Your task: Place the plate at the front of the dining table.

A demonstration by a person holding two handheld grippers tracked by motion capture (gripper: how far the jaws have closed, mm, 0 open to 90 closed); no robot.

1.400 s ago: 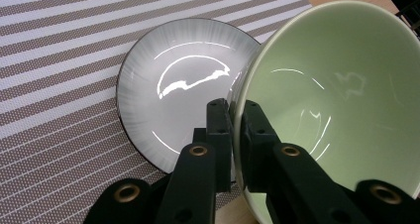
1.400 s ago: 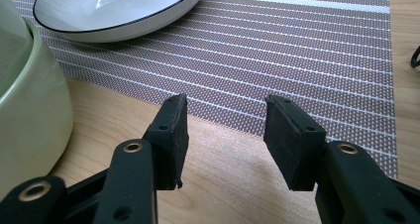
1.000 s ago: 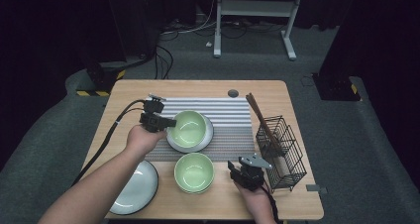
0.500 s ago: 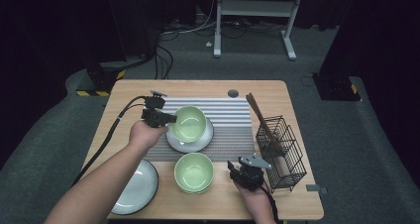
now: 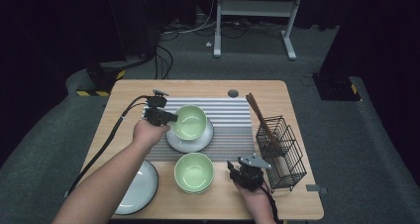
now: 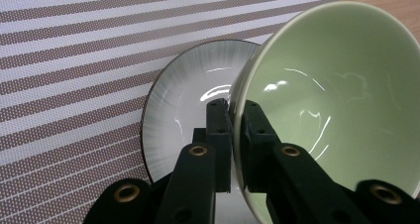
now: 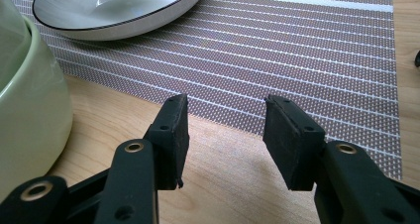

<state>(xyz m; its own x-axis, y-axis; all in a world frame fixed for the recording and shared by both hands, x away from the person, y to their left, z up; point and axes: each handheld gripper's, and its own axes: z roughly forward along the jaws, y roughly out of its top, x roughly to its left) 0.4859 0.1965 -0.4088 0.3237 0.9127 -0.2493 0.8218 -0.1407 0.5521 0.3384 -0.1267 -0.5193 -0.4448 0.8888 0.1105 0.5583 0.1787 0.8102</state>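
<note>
- Green bowl (image 5: pixel 190 121) is pinched at its rim by my left gripper (image 5: pixel 166 117); in the left gripper view the fingers (image 6: pixel 218 135) clamp the wall, one inside and one outside, and the bowl (image 6: pixel 337 100) tilts over the grey plate (image 6: pixel 188 100).
- It sits at the middle of the striped mat (image 5: pixel 233 115), above the plate (image 5: pixel 198 140); whether its foot touches the plate I cannot tell.
- Step in hand, as I judge it: setting the bowl onto that plate; next I must level it, lower it to the plate's centre, then spread the fingers and back off toward 9 o'clock without dragging the rim.
- My left forearm reaches in from 7 o'clock, gripper roughly level and pointing toward 3 o'clock.
- My right gripper (image 5: pixel 247 173) rests low at 5 o'clock on the counter (image 5: pixel 129 92), fingers (image 7: pixel 171 130) half spread on nothing, aimed at the mat's near edge; a second green bowl (image 5: pixel 194 172) is just beside it toward 9 o'clock, the wire basket (image 5: pixel 282 149) toward 3 o'clock.
- Another plate (image 5: pixel 136 187) lies at 7 o'clock.
</note>
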